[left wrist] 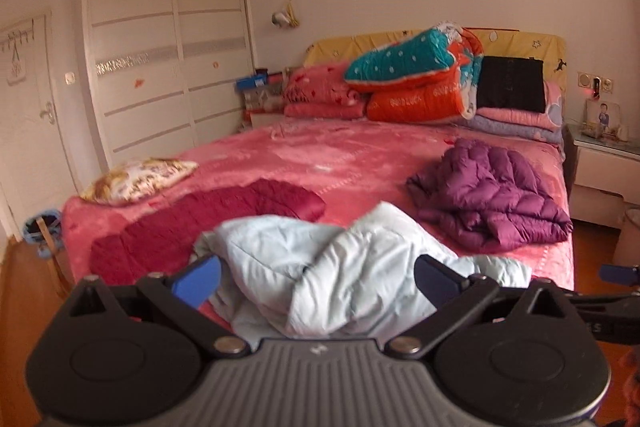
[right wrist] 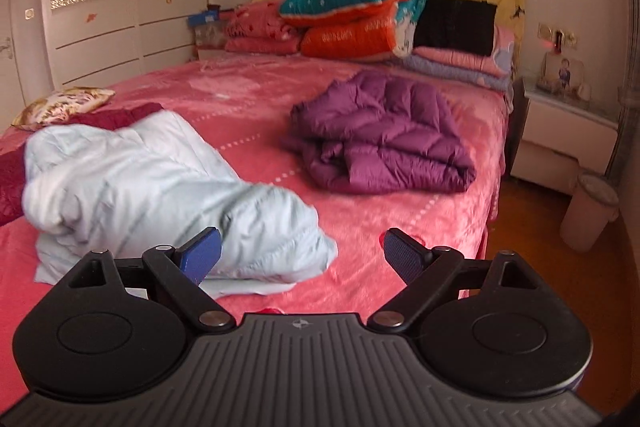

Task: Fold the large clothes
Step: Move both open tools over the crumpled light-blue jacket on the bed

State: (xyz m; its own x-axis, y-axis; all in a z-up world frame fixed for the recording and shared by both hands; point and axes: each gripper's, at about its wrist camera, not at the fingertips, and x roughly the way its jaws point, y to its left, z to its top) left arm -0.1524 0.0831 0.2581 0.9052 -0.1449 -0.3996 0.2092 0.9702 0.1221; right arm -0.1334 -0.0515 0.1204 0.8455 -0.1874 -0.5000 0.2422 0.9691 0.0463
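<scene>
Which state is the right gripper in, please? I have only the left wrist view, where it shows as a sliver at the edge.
Observer: The right gripper is open, its fingers wide apart and holding nothing.
Operator: Thank you. Where is it pointing relative to the pale blue jacket?
Observer: The pale blue jacket lies ahead and to its left; the nearest corner of the jacket ends between the two fingers in the picture, and I cannot tell whether it touches.
Operator: Is anything under that corner?
Observer: Yes, a flat pale layer pokes out beneath it onto the pink bed, close to the front edge.
</scene>
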